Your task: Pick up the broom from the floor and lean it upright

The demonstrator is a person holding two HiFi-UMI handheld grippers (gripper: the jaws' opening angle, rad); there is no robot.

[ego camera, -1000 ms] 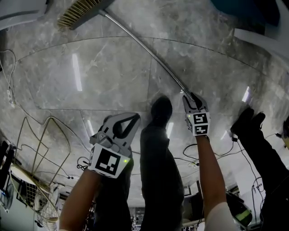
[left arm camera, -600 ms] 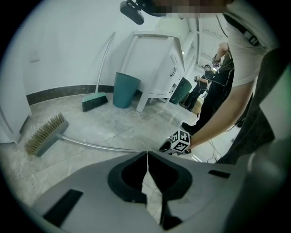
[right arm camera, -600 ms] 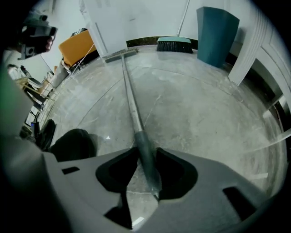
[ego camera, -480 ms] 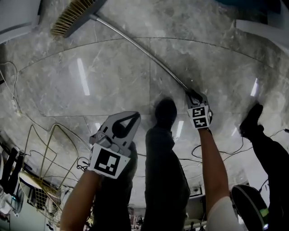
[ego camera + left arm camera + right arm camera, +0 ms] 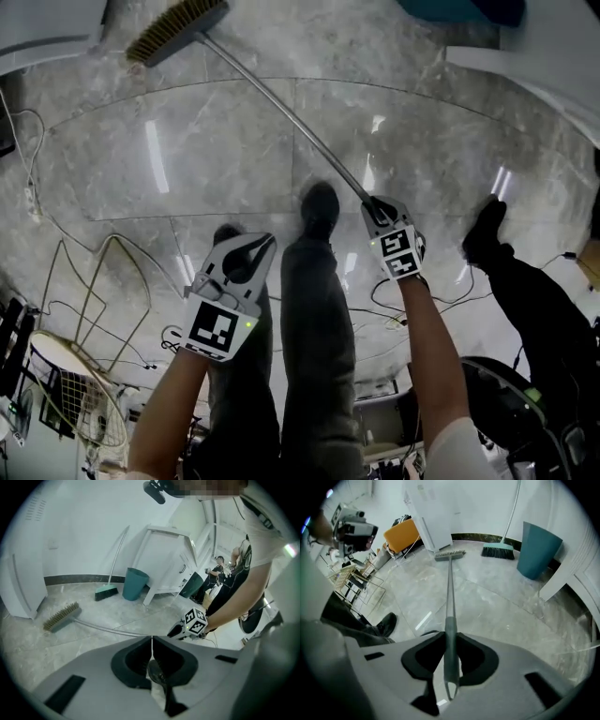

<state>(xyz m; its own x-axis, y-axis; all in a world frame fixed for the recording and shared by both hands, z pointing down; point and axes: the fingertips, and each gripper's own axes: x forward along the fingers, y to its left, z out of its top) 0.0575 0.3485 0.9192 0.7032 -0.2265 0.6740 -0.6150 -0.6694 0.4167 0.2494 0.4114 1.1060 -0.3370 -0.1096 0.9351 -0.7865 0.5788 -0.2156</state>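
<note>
- Now looking steeply down at a grey marble floor (image 5: 216, 159), with the broom (image 5: 246, 77) lying slanted across it.
- Stretching from a tan brush head (image 5: 178, 30) at eleven o'clock in the head view, down a silver handle (image 5: 300, 127), toward the three o'clock side of centre.
- Clamping the right gripper (image 5: 375, 208) on the dark grip (image 5: 450, 630) at the handle's end, near three o'clock of centre.
- Having just been closing those jaws, and pressing on the grip lodged between them from both sides, as seen in the right gripper view.
- Pointing that view straight along the handle toward the brush head, at twelve o'clock, resting on the floor.
- Holding the left gripper (image 5: 262, 240) at seven o'clock of centre, jaws pressed flat together with nothing between them, well apart from the broom.
- Standing with a dark shoe (image 5: 319, 204) between the two grippers, just beside the handle's end.
- Showing a second broom (image 5: 107, 591), green-bristled, leaning upright against the white wall (image 5: 84, 531) at eleven o'clock in the left gripper view, with a teal bin (image 5: 135, 583) just beside it on its three o'clock side.
- Catching another person's dark leg (image 5: 487, 230) at three to four o'clock in the head view, and a wire rack (image 5: 89, 281) with loose cables (image 5: 28, 159) at eight to nine o'clock.
</note>
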